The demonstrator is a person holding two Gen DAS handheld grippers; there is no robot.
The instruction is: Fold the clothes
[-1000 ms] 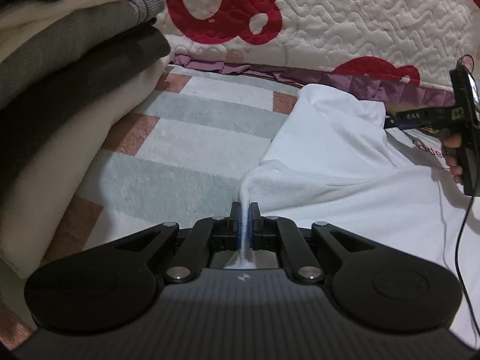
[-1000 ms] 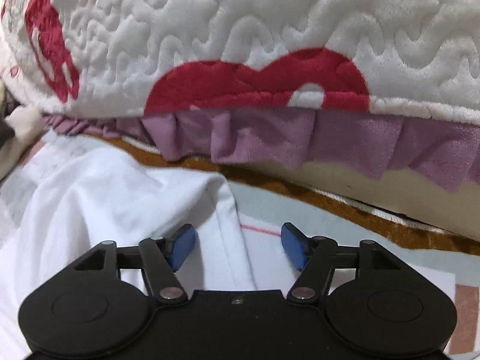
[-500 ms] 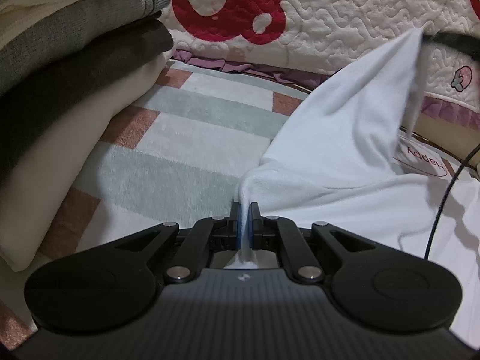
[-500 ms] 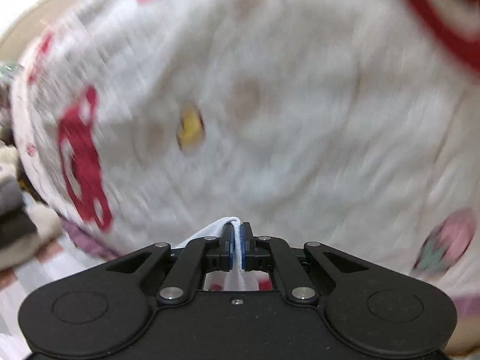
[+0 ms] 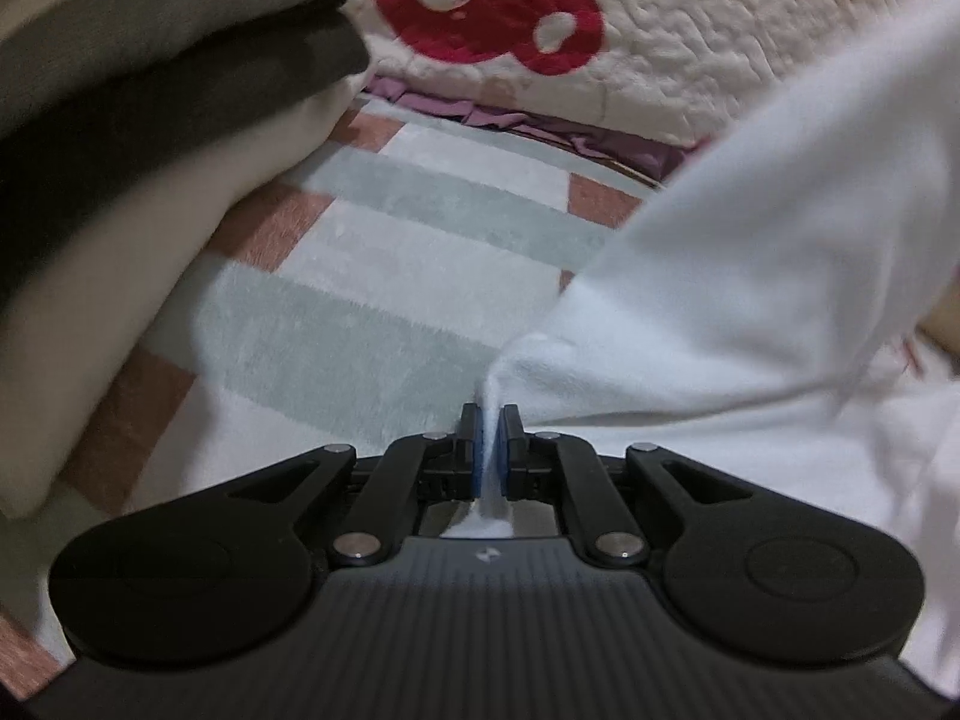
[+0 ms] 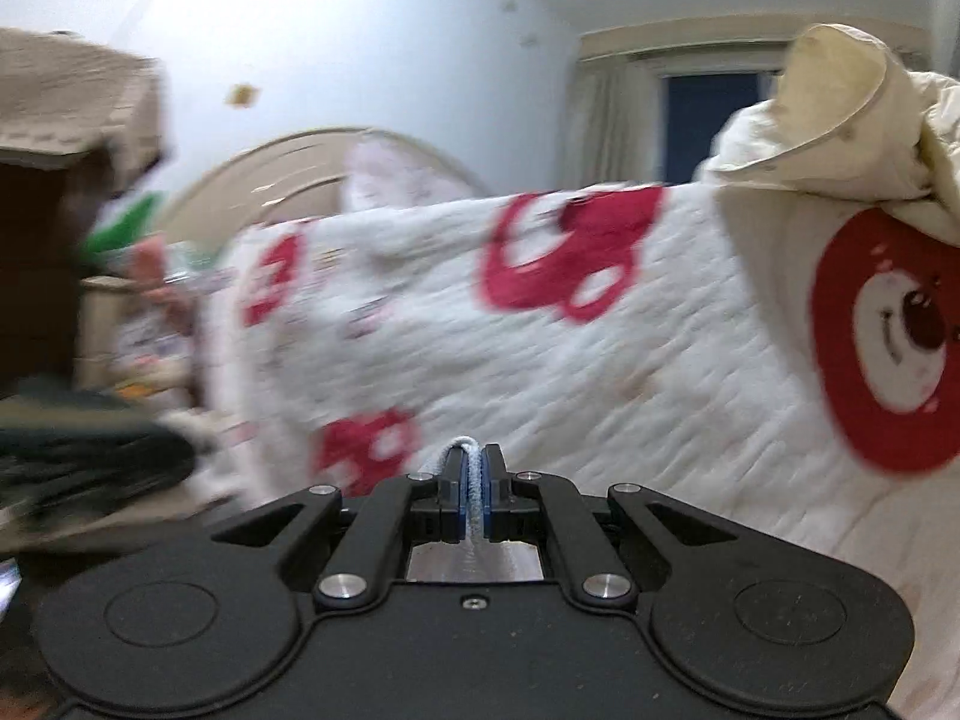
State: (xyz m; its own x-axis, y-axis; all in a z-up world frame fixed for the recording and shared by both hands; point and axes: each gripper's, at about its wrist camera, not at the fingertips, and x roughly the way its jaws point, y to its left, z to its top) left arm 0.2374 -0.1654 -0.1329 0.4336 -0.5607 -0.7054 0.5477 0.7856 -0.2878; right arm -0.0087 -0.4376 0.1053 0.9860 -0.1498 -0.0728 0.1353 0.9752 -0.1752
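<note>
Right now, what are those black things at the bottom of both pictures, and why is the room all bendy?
Those black things are two pinching tools, each held in one of a person's hands. A small camera sits on each tool and looks out along its two fingers; its wide lens bends the room. One picture comes from the left gripper, the other from the right gripper. Both are shut on a white garment; the right one pinches an edge of it and points across the room toward a bear-print quilt. On the striped blanket the garment lies partly lifted. A stack of folded clothes sits to the left. The person is folding clothes.
</note>
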